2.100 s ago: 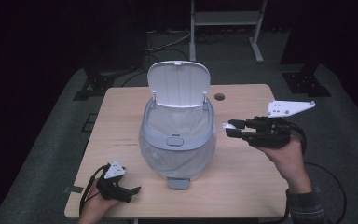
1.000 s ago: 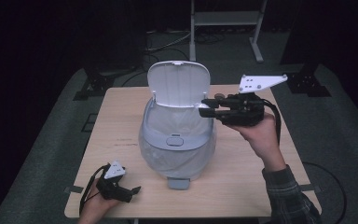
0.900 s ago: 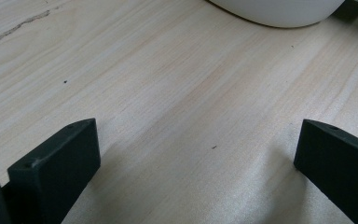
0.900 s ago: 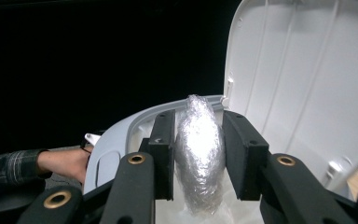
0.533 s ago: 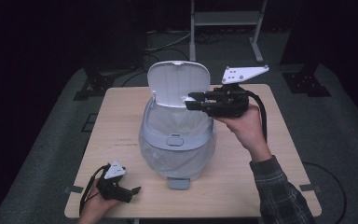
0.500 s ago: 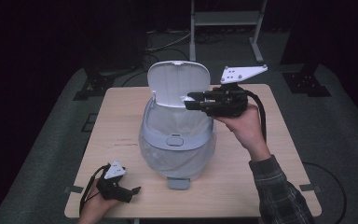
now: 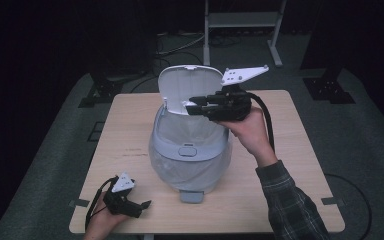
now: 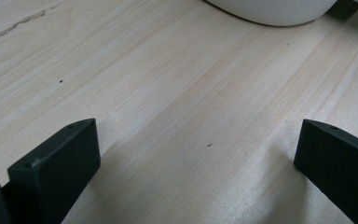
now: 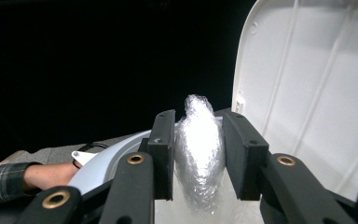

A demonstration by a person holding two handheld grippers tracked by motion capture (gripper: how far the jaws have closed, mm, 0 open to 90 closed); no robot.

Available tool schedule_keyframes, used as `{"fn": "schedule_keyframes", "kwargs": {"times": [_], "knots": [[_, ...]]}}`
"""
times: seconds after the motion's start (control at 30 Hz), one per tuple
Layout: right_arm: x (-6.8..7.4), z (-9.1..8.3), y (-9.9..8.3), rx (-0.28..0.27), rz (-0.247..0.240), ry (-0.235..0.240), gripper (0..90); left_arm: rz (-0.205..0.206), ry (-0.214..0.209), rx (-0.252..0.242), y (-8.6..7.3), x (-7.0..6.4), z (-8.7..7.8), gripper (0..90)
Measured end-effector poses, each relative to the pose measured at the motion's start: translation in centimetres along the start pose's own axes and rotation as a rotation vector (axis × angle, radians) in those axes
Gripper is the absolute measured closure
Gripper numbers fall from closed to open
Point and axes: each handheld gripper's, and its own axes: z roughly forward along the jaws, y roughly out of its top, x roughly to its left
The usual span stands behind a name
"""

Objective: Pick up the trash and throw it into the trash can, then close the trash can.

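Bare tabletop [image 7: 290,165] flanks bin [image 7: 190,155]; right claw [image 9: 198,154] pinches liner [image 9: 199,149].

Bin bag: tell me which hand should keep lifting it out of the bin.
Right. The right tool is shut on the bag above the bin, beside its raised lid. The left tool rests open on the table, away from the bag.

Overhead view faces forward; gripper views perhaps inches away.
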Motion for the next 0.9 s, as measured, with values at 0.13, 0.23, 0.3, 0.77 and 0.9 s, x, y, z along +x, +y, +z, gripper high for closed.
{"fn": "schedule_keyframes", "kwargs": {"times": [0.13,0.23,0.3,0.77,0.9], "knots": [[-0.1,0.4,-0.1,0.004,0.003,0.001,64.6,0.001,-0.001,0.000,0.0,0.0,0.0,0.0],[-0.1,0.3,0.0,-0.005,0.002,0.006,58.1,0.001,-0.001,0.000,0.0,0.0,0.0,0.0],[-0.1,0.2,-0.1,-0.007,0.003,-0.001,56.3,0.001,-0.001,0.000,0.0,0.0,0.0,0.0],[-0.5,-3.5,-1.1,-0.007,-0.009,-0.081,85.1,0.001,-0.001,0.000,0.0,0.0,0.0,0.0],[-1.0,-4.7,-1.4,-0.010,0.000,-0.128,89.8,0.001,-0.001,0.000,0.0,0.0,0.0,0.0]]}}
